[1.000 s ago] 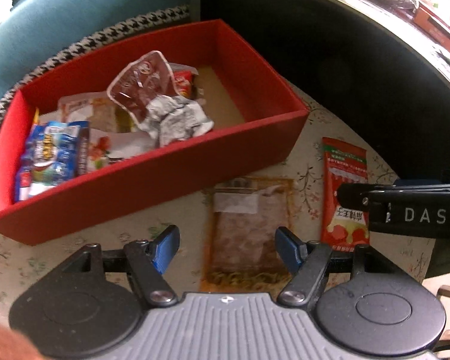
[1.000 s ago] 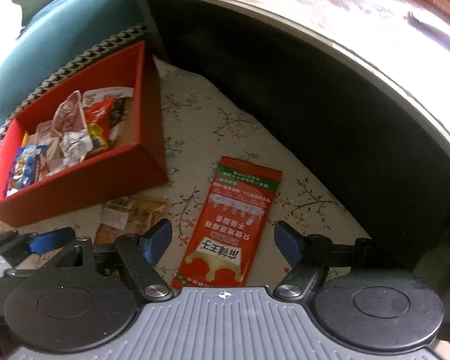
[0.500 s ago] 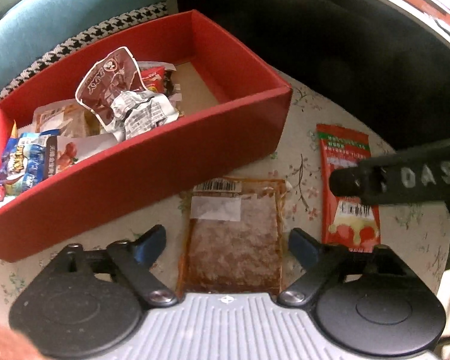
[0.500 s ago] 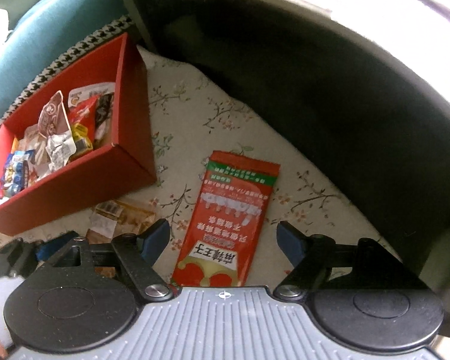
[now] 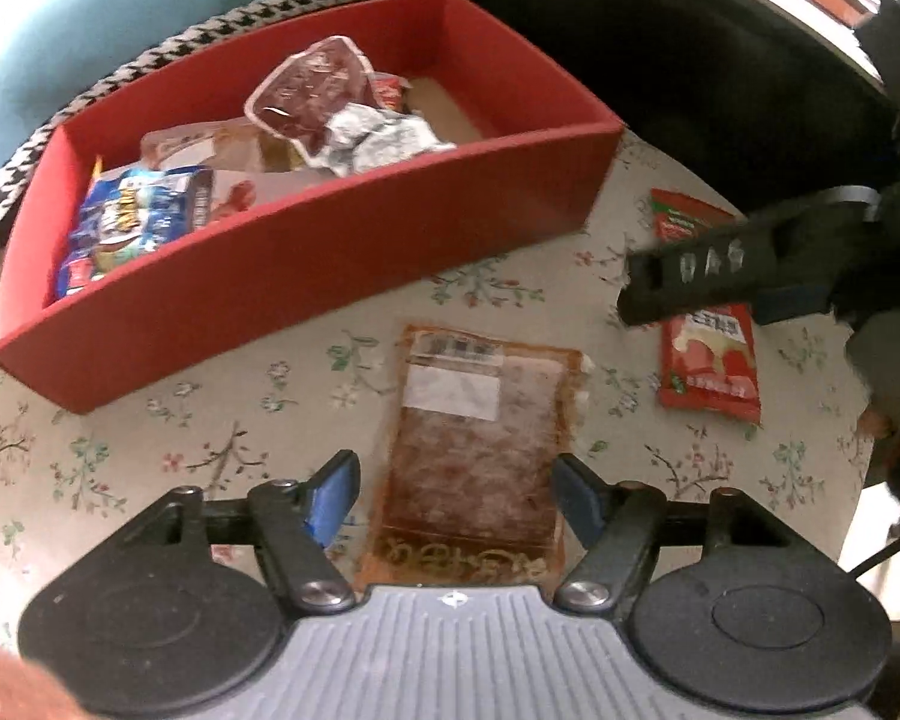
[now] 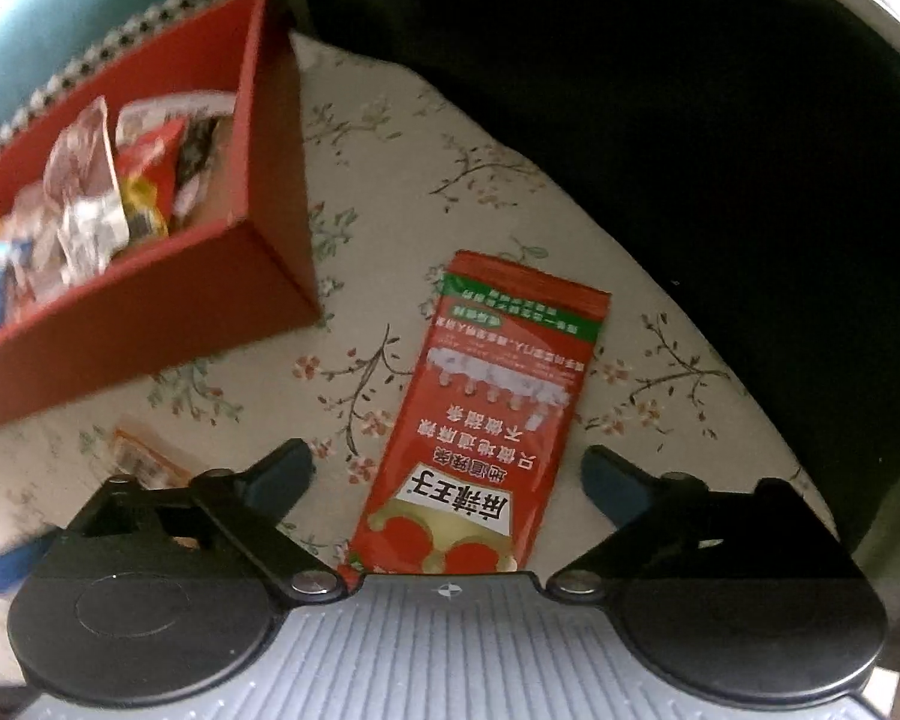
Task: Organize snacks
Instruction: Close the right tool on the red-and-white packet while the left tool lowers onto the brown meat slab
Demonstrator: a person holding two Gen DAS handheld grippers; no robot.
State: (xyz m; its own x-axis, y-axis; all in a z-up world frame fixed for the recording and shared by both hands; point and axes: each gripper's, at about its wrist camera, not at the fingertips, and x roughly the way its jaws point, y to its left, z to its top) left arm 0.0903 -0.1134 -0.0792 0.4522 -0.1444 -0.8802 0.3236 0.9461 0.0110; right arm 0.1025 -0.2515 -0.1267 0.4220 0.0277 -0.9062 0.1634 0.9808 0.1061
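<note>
Floral tablecloth [image 5: 222, 420] — both grippers gape, jaws just narrowing left [image 5: 456, 489], widening right [image 6: 447, 474].

two packets [image 5: 480, 450] [image 5: 705, 354] lie before the box [image 5: 306, 264]

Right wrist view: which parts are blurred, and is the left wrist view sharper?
Right wrist view: the red box and its snacks are smeared, while the red packet stays readable. Left wrist view: generally sharper, only the right gripper is blurred; both views bend straight edges strongly.
</note>
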